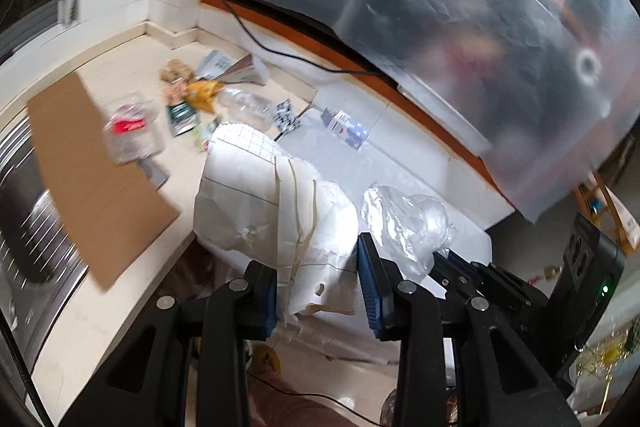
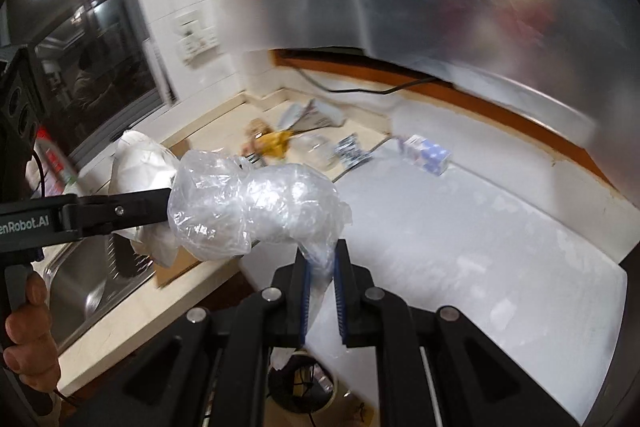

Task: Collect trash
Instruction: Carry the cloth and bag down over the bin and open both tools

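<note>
Sink side: at the far left we see the steel sink (image 2: pixel 86 291) and a flat cardboard sheet (image 1: pixel 92 183) lying on the counter (image 1: pixel 120 311) beside it.
Left claw: our left gripper (image 1: pixel 318 291) is pinched on a crumpled wad of white paper (image 1: pixel 256 195), its pads pressed to the wad's lower folds. The hand (image 2: pixel 30 339) on its handle shows in the right view.
Right claw: our right gripper (image 2: pixel 320 287) is pressed nearly together on the twisted tail of a crumpled clear plastic wrap (image 2: pixel 256 207), which balloons out above the fingers.
Trash still out: back in the corner lie a yellow wrapper (image 1: pixel 202 93), a clear bottle (image 1: pixel 246 105), folded papers (image 1: pixel 236 67) and a small blue and white carton (image 1: pixel 346 129), well apart from both claws.
Hanging sheet: a translucent plastic sheet or bag (image 1: pixel 480 47) hangs across the upper right; we cannot tell whether it is the trash bag.
Step in hand: we judge this as the carry stage, both loads lifted clear of the counter.
Next move: we need to bring both wads over a bin. A dark round opening low in the right view may be one, but we cannot be sure. Then spread each claw so the light, clingy plastic drops free.
</note>
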`<action>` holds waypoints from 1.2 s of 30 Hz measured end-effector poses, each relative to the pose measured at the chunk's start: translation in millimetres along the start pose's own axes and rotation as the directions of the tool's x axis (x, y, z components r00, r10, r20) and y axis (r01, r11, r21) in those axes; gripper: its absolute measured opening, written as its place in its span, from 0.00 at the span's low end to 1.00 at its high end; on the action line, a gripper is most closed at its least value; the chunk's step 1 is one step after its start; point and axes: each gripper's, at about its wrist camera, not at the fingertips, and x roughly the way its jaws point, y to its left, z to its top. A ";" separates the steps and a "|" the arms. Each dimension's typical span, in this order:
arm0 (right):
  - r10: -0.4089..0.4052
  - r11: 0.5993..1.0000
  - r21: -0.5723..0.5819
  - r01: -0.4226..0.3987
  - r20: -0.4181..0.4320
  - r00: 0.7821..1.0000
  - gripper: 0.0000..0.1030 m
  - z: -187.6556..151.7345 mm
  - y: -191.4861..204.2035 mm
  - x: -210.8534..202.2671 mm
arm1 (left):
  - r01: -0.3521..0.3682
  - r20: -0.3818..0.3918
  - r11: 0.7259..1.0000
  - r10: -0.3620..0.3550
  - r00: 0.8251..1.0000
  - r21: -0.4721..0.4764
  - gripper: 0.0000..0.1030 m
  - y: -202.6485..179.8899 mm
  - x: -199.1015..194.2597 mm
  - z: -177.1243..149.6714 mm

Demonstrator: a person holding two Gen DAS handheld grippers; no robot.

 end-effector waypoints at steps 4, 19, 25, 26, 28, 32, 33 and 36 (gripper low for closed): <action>0.023 1.000 -0.016 -0.024 -0.023 0.999 0.10 -29.6 29.3 -11.7 | -0.011 -0.016 1.000 0.011 1.000 -0.004 0.31 16.4 -27.6 -43.3; 0.008 1.000 -0.020 -0.016 -0.357 0.934 0.10 -187.7 64.5 83.9 | -0.147 -0.204 0.989 0.150 0.967 0.029 0.32 95.3 61.8 -213.4; 0.003 1.000 -0.005 -0.006 -0.484 0.875 0.10 -268.3 56.2 176.8 | -0.208 -0.334 0.978 0.193 0.923 -0.009 0.32 157.6 165.3 -286.3; -0.001 1.000 -0.003 0.000 -0.502 0.865 0.10 -283.3 53.8 197.0 | -0.217 -0.349 0.976 0.198 0.916 -0.016 0.33 166.9 180.1 -295.0; -0.004 1.000 -0.001 0.005 -0.528 0.849 0.10 -307.7 50.3 230.4 | -0.241 -0.372 0.970 0.214 0.903 -0.028 0.33 189.5 215.4 -315.1; 0.006 1.000 0.009 -0.001 -0.581 0.814 0.10 -353.5 45.1 301.5 | -0.290 -0.416 0.955 0.241 0.877 -0.057 0.35 233.0 281.4 -347.6; 0.004 1.000 0.007 0.000 -0.598 0.802 0.10 -362.9 43.8 320.7 | -0.303 -0.427 0.951 0.248 0.869 -0.065 0.36 242.7 296.7 -355.6; 0.014 1.000 0.006 -0.014 -0.636 0.771 0.12 -389.2 40.3 366.3 | -0.338 -0.458 0.938 0.267 0.848 -0.080 0.41 265.7 331.9 -369.9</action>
